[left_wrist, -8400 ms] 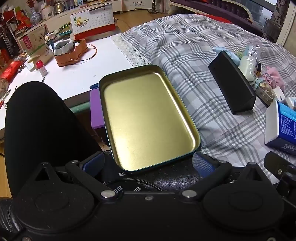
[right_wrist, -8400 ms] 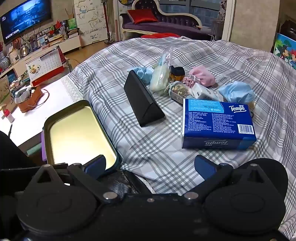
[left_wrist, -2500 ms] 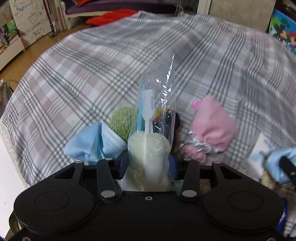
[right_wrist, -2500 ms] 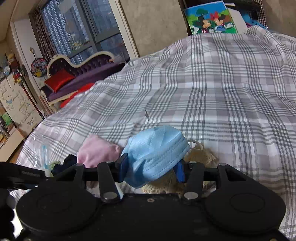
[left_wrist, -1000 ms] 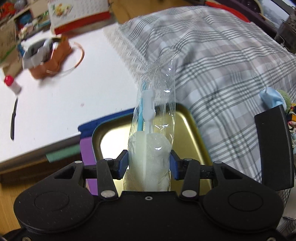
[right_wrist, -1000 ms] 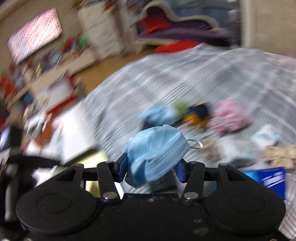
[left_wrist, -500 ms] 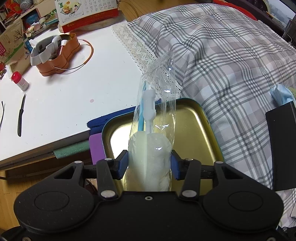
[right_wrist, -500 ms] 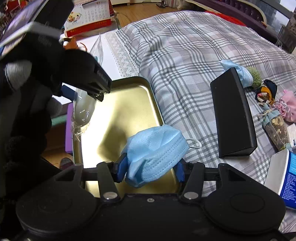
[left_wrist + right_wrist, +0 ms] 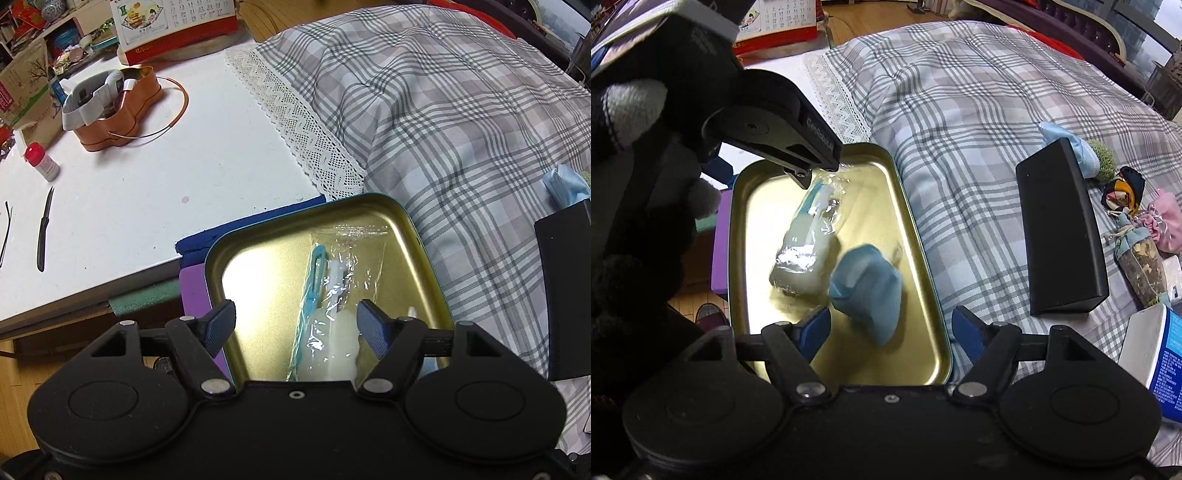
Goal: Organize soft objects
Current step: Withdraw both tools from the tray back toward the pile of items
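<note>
A bed under a grey plaid cover (image 9: 461,122) with a lace edge fills the right of the room, and a white desk (image 9: 155,177) butts against it on the left. A shallow gold-lined tin tray (image 9: 923,280) sits where the two meet, partly over a purple block (image 9: 194,291).

Both claws hang over the tray, pointing steeply down. The left claw (image 9: 297,326) has just been opening; its blue pads stand apart, and the clear plastic bag (image 9: 334,317) with a whitish soft lump and a light-blue stick inside lies loose on the tray floor between them, free of the pads. The right claw (image 9: 890,330) has likewise just been opening, its pads spread, and the blue face mask (image 9: 868,284) lies blurred in the tray just beside the bag (image 9: 809,243), pinched by nothing.

Further along the bed lie a black triangular case (image 9: 1060,229), another blue mask (image 9: 1067,147), a green fuzzy ball (image 9: 1102,158), a pink pouch (image 9: 1167,218) and a blue tissue pack (image 9: 1160,354). On the desk stand a copper tin (image 9: 114,110), a small red-capped bottle (image 9: 40,160) and a calendar (image 9: 173,26).
</note>
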The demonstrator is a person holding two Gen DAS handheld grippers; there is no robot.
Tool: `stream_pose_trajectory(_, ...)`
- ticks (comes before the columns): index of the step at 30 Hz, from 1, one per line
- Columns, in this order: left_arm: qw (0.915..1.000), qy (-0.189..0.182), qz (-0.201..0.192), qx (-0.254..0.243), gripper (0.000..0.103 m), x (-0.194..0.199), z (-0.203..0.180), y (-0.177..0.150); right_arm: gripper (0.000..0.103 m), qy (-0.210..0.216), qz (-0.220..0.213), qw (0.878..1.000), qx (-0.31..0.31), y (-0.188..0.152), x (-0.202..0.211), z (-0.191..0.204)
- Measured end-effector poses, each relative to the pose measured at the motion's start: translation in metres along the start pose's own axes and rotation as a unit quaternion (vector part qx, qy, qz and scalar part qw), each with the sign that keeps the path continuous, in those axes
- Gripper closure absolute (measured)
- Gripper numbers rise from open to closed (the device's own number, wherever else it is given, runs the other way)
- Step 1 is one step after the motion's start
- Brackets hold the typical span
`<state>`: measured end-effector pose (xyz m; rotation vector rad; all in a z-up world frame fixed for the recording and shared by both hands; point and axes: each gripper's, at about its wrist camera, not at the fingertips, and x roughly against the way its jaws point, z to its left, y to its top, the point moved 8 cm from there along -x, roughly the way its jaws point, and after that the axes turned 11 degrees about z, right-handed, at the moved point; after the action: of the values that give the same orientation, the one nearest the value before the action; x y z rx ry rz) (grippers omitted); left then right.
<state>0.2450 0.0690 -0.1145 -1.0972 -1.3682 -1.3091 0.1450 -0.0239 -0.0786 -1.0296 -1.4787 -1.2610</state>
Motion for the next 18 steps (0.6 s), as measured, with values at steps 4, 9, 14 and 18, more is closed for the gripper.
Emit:
stream_pose_trajectory(4, 1.0, 0.001, 0.0, -0.001, 0.035, -0.0001, -0.001, -0.0002, 0.031, -0.001, 0.003, 1.0, -0.003, -0.0004, -0.001, -0.0017)
stream_pose_trajectory(9, 1.0, 0.002, 0.001, -0.004, 0.034, -0.0001, -0.0016, -0.0005, 0.03, -0.001, 0.004, 1.0, -0.008, -0.0002, -0.0011, -0.0032)
stream_pose_trajectory(14, 1.0, 0.002, 0.001, -0.005, 0.034, -0.0002, -0.0018, -0.0008, 0.03, -0.003, 0.005, 1.0, -0.012, 0.0001, -0.001, -0.0038)
stream_pose_trajectory(18, 1.0, 0.003, -0.001, -0.008, 0.034, -0.0001, -0.0024, -0.0015, 0.029, -0.004, 0.007, 1.0, -0.012, -0.0007, -0.0015, -0.0034)
